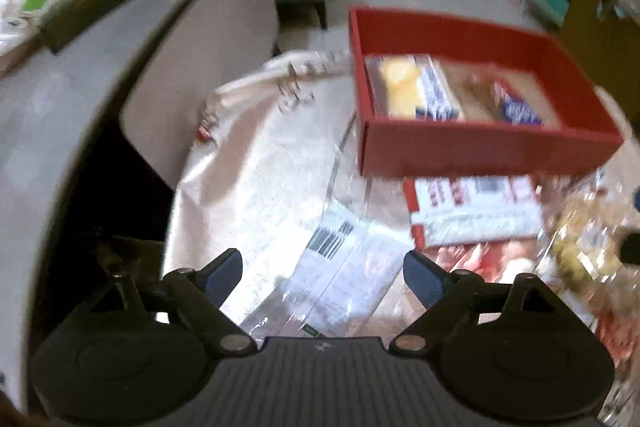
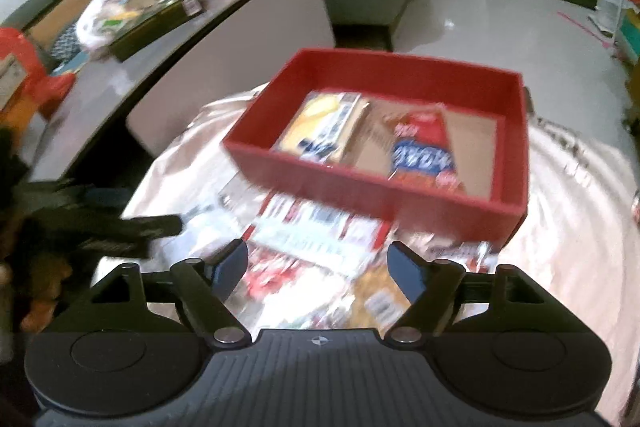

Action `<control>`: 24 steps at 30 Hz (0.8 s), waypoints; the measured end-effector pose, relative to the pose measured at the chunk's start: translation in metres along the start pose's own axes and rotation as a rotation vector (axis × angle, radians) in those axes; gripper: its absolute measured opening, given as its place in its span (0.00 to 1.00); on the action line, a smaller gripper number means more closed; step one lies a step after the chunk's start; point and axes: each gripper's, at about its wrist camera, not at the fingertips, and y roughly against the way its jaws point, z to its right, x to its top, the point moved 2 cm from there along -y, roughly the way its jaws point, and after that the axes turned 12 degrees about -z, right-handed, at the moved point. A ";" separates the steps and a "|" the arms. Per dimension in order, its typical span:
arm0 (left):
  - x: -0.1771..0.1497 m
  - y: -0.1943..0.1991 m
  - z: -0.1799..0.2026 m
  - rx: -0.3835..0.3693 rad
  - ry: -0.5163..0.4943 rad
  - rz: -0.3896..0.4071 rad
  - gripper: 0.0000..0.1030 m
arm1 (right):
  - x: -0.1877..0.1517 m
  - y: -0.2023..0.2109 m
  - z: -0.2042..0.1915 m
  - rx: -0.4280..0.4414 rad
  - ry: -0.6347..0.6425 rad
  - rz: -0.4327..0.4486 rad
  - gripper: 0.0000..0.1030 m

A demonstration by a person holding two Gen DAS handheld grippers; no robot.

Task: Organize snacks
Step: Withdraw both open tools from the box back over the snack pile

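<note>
Both tongs released, empty: left gripper [image 1: 322, 277], right gripper [image 2: 318, 267]. Loose snack packets [image 2: 320, 239] heaped beside red box [image 2: 400, 187]. Risk: glossy overlapping wrappers, so pinch could slip or drag two.

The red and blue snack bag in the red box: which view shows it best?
The right wrist view: the red and blue snack bag lies fully visible in the red box. The left wrist view shows only a blurred part behind the near wall.

Motion blur smears both views. Packs [image 2: 424, 151] in the red box [image 2: 384, 187] have unreadable print. Box near wall hides part of the carton [image 1: 472, 211] behind it. Loose packets [image 1: 584, 247] run off the right edge, contents indistinct.
</note>
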 end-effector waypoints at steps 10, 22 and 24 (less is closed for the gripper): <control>0.004 -0.050 0.007 -0.014 -0.177 -0.092 0.84 | -0.028 -0.016 -0.016 0.043 0.036 -0.103 0.84; -0.015 -0.041 0.010 -0.062 -0.094 -0.118 0.50 | -0.030 -0.024 -0.028 0.051 0.062 -0.136 0.84; -0.020 -0.037 0.017 -0.027 -0.100 -0.117 0.46 | -0.039 -0.023 -0.034 0.050 0.063 -0.140 0.84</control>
